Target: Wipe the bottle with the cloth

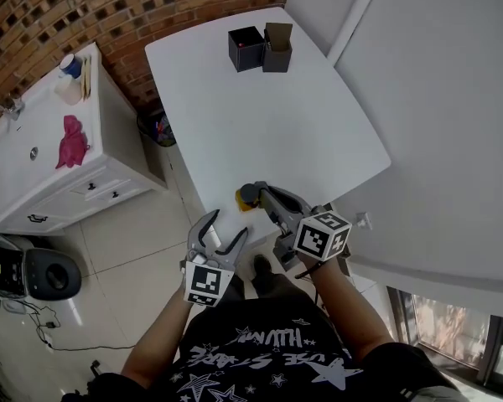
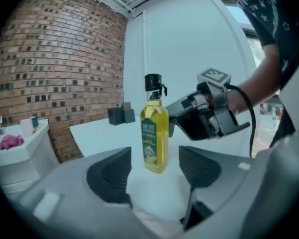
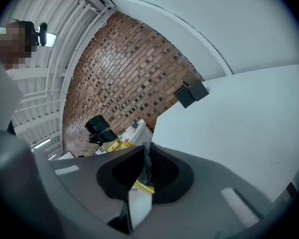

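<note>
Between the jaws of your left gripper (image 2: 155, 156), which stand spread wide: one white cloth (image 2: 157, 199), bunched in the gap and rumpled at its near end; the pads do not visibly squeeze it. Just beyond that gap: one bottle (image 2: 155, 133), upright near the table's front edge, yellow oil inside, green-and-yellow label, black cap (image 2: 153, 82). At the bottle's right side: your right gripper (image 3: 146, 149), jaws pressed together with only a thin grey textured strip in the seam (whether that strip is pad or fabric, its own view does not settle). The bottle sits outside those jaws, off to the left in the right gripper view. Seen from the left gripper view, the fingertips reach its shoulder, contact not certain. Behind those tips: marker cube (image 1: 323, 234), above your right hand. Under the bottle: white table (image 1: 268, 115). Far end of the table: pair of small dark boxes (image 1: 246, 48), side by side and touching. Left of the table, well apart: white cabinet (image 1: 17, 182), one pink rag (image 1: 71, 142) lying on top. Backdrop: brick wall (image 1: 109, 7).
</note>
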`<action>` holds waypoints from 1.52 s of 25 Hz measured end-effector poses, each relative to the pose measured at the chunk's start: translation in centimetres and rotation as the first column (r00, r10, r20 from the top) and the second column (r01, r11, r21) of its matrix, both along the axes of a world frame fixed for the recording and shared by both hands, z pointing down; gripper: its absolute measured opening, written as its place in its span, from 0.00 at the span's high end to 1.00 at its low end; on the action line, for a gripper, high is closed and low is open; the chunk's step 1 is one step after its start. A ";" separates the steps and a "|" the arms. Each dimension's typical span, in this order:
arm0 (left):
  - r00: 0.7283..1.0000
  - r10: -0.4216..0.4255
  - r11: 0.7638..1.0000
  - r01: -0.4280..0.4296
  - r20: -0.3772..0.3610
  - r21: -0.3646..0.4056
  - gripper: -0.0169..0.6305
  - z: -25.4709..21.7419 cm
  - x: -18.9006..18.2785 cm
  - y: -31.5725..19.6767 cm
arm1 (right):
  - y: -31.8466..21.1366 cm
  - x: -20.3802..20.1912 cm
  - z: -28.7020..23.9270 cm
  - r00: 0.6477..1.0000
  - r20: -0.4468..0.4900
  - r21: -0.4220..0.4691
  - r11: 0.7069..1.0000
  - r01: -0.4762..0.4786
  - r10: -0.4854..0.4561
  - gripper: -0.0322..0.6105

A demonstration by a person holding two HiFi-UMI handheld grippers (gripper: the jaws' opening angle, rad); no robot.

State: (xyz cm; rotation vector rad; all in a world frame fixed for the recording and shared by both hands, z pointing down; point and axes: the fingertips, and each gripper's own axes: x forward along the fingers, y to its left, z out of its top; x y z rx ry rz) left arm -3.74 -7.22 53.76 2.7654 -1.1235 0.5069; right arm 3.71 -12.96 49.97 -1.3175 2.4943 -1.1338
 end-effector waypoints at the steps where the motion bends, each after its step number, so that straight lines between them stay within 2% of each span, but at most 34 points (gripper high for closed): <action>1: 1.000 -0.016 1.000 0.016 -0.005 -0.007 0.52 0.0 0.2 0.0 | -0.1 0.0 0.5 1.000 0.007 -0.013 1.000 0.002 -0.002 0.89; 7: 0.999 -0.044 0.999 0.044 0.018 0.003 0.52 -0.5 2.1 0.0 | -0.5 0.0 3.1 0.999 0.034 -0.087 0.996 0.018 -0.015 0.89; 12: 0.992 -0.120 0.993 0.120 0.032 0.002 0.52 -0.5 2.7 -0.8 | -0.5 -0.2 4.8 0.999 0.023 -0.120 0.992 0.035 -0.032 0.89; 20: 0.976 -0.213 0.977 0.214 0.049 -0.018 0.52 -0.2 3.3 -1.6 | -0.5 -0.4 6.6 0.998 0.013 -0.142 0.988 0.064 -0.062 0.89; 25: 0.962 -0.266 0.961 0.270 0.056 -0.068 0.52 0.3 3.7 -1.7 | -0.7 0.4 6.1 0.999 0.006 -0.124 0.991 0.044 -0.043 0.89; 30: 0.921 -0.373 0.925 0.378 0.109 -0.029 0.52 0.5 3.7 -2.9 | -1.0 3.1 4.1 1.000 0.002 -0.072 0.997 -0.001 0.001 0.89; 33: 0.886 -0.450 0.890 0.455 0.110 -0.026 0.52 0.3 3.7 -4.0 | -1.1 4.7 3.1 1.000 -0.002 -0.048 0.999 -0.020 0.020 0.89; 38: 0.832 -0.546 0.830 0.553 0.101 -0.072 0.52 0.5 3.8 -5.1 | -0.3 6.3 2.4 1.000 -0.007 -0.044 0.999 -0.031 0.030 0.89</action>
